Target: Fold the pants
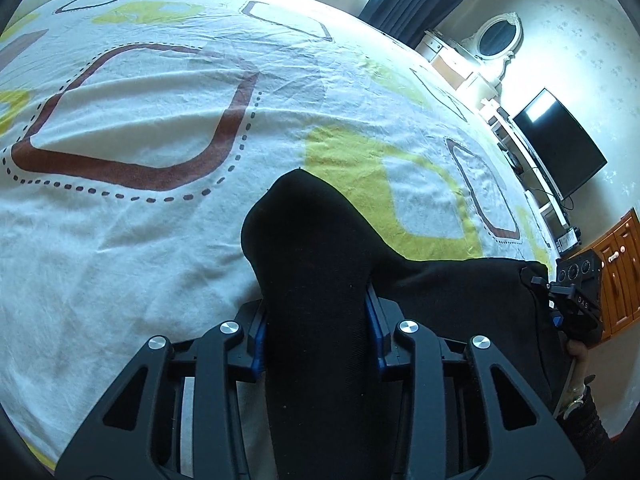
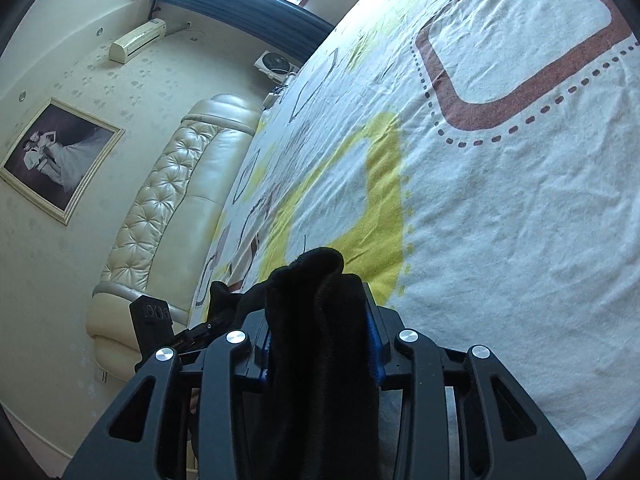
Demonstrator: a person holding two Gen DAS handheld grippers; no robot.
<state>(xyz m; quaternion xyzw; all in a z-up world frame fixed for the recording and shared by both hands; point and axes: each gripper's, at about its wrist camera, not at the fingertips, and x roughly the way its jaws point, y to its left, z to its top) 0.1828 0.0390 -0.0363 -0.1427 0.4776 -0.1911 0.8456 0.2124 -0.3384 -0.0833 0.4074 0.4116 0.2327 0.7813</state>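
The black pants (image 1: 316, 264) are bunched between the blue-padded fingers of my left gripper (image 1: 318, 320), which is shut on them above the bed. The cloth runs to the right, where the other gripper (image 1: 576, 292) holds its far end. In the right wrist view my right gripper (image 2: 320, 336) is shut on a thick fold of the same black pants (image 2: 316, 312), which sticks out past the fingers. The left gripper (image 2: 156, 320) shows at the lower left, with black cloth stretched toward it. Most of the pants hang below, hidden by the grippers.
A bed sheet (image 1: 160, 240) with brown, yellow and grey shapes covers the bed under both grippers. A padded cream headboard (image 2: 160, 208) lies to the left in the right wrist view. A television (image 1: 560, 140), a white dresser with an oval mirror (image 1: 496, 40) and a wooden cabinet (image 1: 620, 272) stand beyond the bed.
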